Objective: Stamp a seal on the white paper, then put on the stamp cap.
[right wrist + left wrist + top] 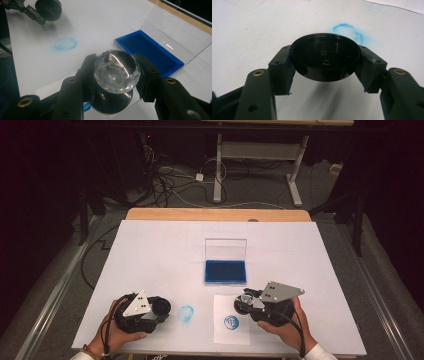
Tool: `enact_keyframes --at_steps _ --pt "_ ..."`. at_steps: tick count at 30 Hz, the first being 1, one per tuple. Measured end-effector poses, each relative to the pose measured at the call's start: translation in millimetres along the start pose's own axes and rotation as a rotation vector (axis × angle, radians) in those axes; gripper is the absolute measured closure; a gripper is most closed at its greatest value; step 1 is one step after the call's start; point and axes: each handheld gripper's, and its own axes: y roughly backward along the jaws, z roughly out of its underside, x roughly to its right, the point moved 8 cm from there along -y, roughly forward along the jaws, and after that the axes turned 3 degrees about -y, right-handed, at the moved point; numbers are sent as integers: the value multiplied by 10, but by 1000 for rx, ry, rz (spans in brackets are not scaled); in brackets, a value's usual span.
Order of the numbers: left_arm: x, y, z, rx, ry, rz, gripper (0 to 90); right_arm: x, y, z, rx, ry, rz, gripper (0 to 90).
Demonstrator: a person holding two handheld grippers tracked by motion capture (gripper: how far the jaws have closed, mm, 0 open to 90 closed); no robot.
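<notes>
My right tool (246,301) hovers just above the paper slip (231,319) at the near edge of the desk (150,250), clenched on the stamp (115,72), whose clear knob points up toward me and long axis runs down to the paper. My left tool (161,306) rests low near the blue smudge (185,313), grasping the black cap (325,60) sideways, hollow facing me.

The left gripper (159,307) rests low on the table's near left, jaws clamped; the right gripper (245,301) hovers slightly raised, jaws likewise clamped.
</notes>
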Motion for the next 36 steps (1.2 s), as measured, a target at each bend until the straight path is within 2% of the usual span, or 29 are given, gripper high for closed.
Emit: enact_keyframes --at_steps 31,36 --pt "1 -26 2 -1 -2 11 362 83 65 -60 32 -19 14 567" --pt "10 -32 22 -12 -7 9 362 134 90 -62 39 -28 27 567"
